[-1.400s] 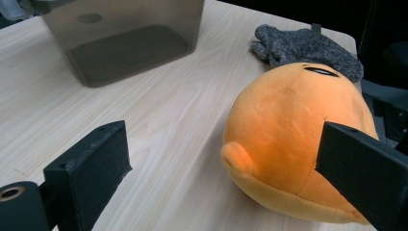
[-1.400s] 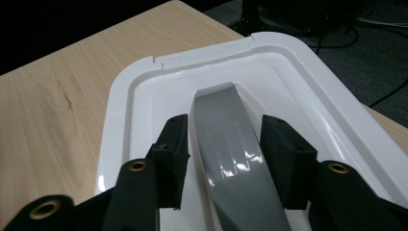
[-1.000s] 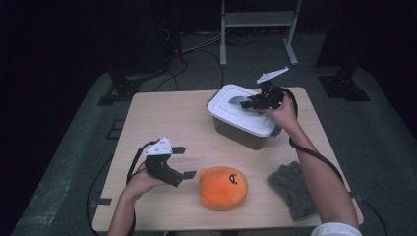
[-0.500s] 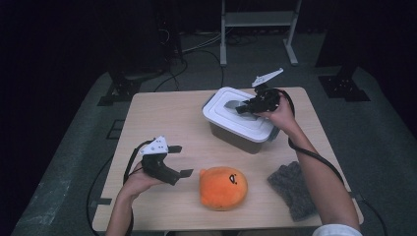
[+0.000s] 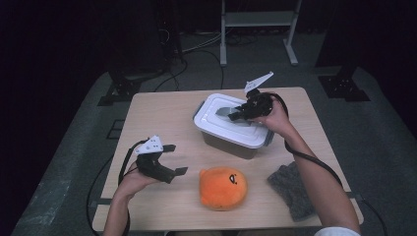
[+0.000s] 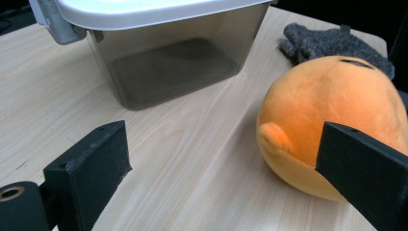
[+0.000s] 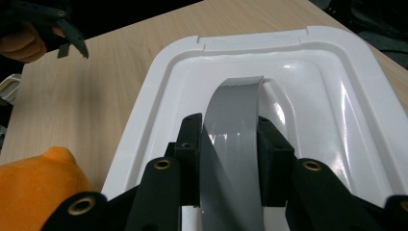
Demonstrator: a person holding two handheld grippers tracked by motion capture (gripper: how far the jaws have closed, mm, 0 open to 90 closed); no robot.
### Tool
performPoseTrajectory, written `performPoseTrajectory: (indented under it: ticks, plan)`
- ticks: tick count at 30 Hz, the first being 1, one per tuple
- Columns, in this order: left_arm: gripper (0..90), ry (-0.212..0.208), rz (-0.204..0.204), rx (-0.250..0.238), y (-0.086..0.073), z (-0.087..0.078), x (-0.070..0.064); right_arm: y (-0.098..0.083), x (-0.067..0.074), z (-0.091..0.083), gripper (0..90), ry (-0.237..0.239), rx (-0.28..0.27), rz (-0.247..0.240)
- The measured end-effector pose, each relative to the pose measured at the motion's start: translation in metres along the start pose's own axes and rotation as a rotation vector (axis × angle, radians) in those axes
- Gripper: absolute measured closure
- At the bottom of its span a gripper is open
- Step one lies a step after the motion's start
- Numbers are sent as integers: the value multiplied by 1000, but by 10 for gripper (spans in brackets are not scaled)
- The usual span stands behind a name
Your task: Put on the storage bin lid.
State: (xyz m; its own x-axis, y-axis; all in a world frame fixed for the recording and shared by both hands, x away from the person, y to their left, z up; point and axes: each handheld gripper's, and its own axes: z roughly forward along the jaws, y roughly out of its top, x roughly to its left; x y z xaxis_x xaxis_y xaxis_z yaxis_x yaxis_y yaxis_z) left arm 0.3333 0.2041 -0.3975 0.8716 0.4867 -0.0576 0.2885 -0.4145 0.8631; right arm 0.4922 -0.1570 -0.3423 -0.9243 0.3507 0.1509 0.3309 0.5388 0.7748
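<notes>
A smoky box [image 5: 231, 145] with a white lid [image 5: 216, 125] stands mid-table. My right gripper [image 5: 233, 114] is over the lid, shut on its raised grey handle [image 5: 223, 112]; in the right gripper view the handle [image 7: 235, 110] sits pinched in my right gripper [image 7: 231, 139] above the lid [image 7: 337, 96]. My left gripper [image 5: 178, 158] hovers open at the near left, just left of an orange plush toy [image 5: 222, 187]. In the left gripper view my left gripper [image 6: 223, 149] holds nothing, with the plush [image 6: 332, 96] by its right jaw and the box [image 6: 168, 62] beyond.
A grey knitted cloth [image 5: 292, 189] lies at the near right of the wooden table [image 5: 157, 113]. Past the far edge are a white frame stand [image 5: 255, 29] and cables on the dark floor. The plush [image 7: 33, 187] shows low left in the right gripper view.
My right gripper has moved left and a little nearer while gripping the handle, and the box has shifted and turned with it. The left gripper has stayed put.
</notes>
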Motion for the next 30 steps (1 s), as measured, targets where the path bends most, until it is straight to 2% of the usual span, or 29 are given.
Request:
performPoseTrajectory:
  ticks: [10, 18, 30]
  plan:
    - [40, 8, -9, 5, -5, -2, 1, 7, 15, 12, 664, 61, 17, -50]
    - [40, 32, -18, 11, -9, -8, -1, 13, 23, 20, 663, 83, 37, -91]
    - [40, 38, -28, 38, -25, -13, -4, 19, 31, 28, 663, 129, 52, -111]
